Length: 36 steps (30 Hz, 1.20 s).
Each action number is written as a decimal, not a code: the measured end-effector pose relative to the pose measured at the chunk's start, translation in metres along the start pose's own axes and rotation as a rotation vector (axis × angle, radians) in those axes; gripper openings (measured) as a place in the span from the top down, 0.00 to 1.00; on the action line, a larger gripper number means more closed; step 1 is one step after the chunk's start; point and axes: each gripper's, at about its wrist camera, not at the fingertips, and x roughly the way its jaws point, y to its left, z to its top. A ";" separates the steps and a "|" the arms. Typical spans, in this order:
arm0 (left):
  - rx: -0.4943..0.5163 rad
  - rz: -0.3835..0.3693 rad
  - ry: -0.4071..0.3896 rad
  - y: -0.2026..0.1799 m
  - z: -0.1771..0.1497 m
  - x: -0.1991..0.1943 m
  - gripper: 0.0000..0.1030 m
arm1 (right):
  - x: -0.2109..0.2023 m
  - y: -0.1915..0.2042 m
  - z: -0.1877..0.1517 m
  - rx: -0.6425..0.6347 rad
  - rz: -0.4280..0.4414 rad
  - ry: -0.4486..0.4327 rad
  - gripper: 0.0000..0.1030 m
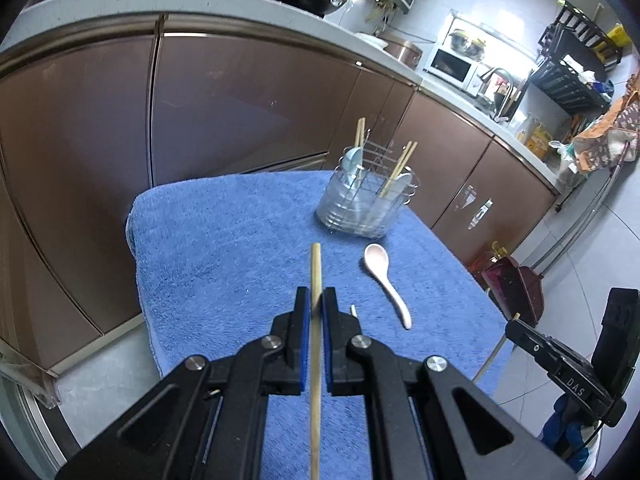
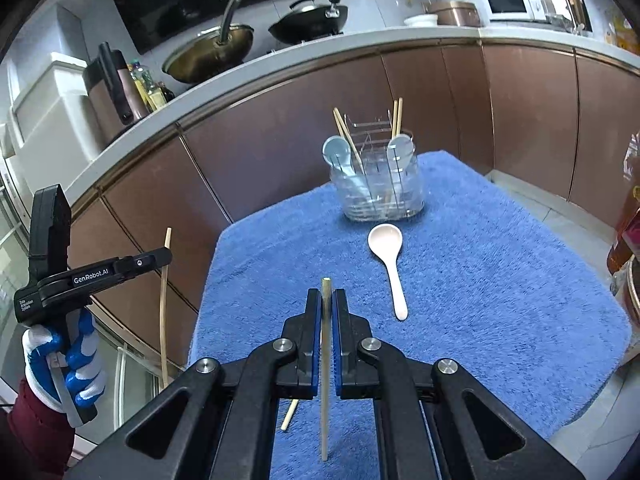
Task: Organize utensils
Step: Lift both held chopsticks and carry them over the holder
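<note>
My left gripper is shut on a wooden chopstick and holds it above the blue towel. My right gripper is shut on another chopstick. The left gripper also shows at the left of the right wrist view, its chopstick upright. A pale pink spoon lies on the towel. A clear utensil holder at the far end holds chopsticks and two light blue spoons. One more chopstick lies on the towel, mostly hidden.
The towel covers a small table in front of brown kitchen cabinets. Woks sit on the counter. A dark red dustpan stands on the floor at the right.
</note>
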 end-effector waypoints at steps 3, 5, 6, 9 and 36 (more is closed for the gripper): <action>0.003 -0.011 -0.023 -0.004 0.001 -0.011 0.95 | -0.015 0.004 0.001 0.003 0.012 -0.032 0.95; 0.005 -0.021 -0.043 -0.008 0.005 -0.019 0.95 | -0.026 0.008 0.004 -0.002 0.016 -0.055 0.95; 0.008 -0.028 -0.059 -0.011 0.008 -0.023 0.95 | -0.031 0.009 0.006 -0.006 0.017 -0.065 0.95; 0.020 -0.041 -0.102 -0.019 0.018 -0.031 0.95 | -0.044 0.016 0.017 -0.025 0.017 -0.101 0.95; 0.001 -0.117 -0.437 -0.103 0.240 0.133 0.95 | 0.049 -0.037 0.236 -0.094 -0.007 -0.417 0.95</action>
